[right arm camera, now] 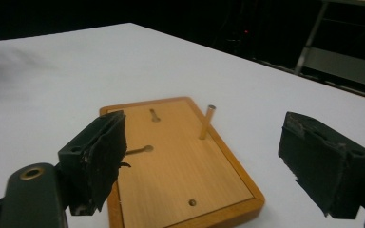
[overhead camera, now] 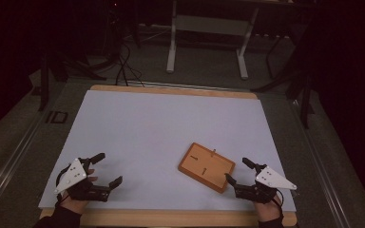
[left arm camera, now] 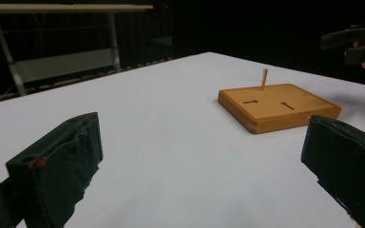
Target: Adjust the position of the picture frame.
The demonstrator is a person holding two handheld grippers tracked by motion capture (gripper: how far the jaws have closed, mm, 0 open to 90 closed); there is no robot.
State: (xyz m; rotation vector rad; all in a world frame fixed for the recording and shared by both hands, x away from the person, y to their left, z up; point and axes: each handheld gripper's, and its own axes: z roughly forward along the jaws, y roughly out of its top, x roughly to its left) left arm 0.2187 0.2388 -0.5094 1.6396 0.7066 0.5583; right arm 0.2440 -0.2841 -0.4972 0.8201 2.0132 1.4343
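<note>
At the near left corner of the white desk [overhead camera: 138, 128], the left gripper [overhead camera: 108, 170] is held with jaws spread wide and nothing between them. Right of centre lies the wooden peg board [overhead camera: 206, 166], one upright dowel [overhead camera: 213, 153] seated at its far edge. The right gripper [overhead camera: 235, 172] is poised just beside the board, jaws parted and empty, apparently readied for the dowel.

Right gripper [right arm camera: 202, 156] hovers over the wooden board [right arm camera: 180, 161], jaws spread wide with nothing between them. One peg [right arm camera: 207, 121] stands upright near the board's far edge, two pins lying flat beside it.
</note>
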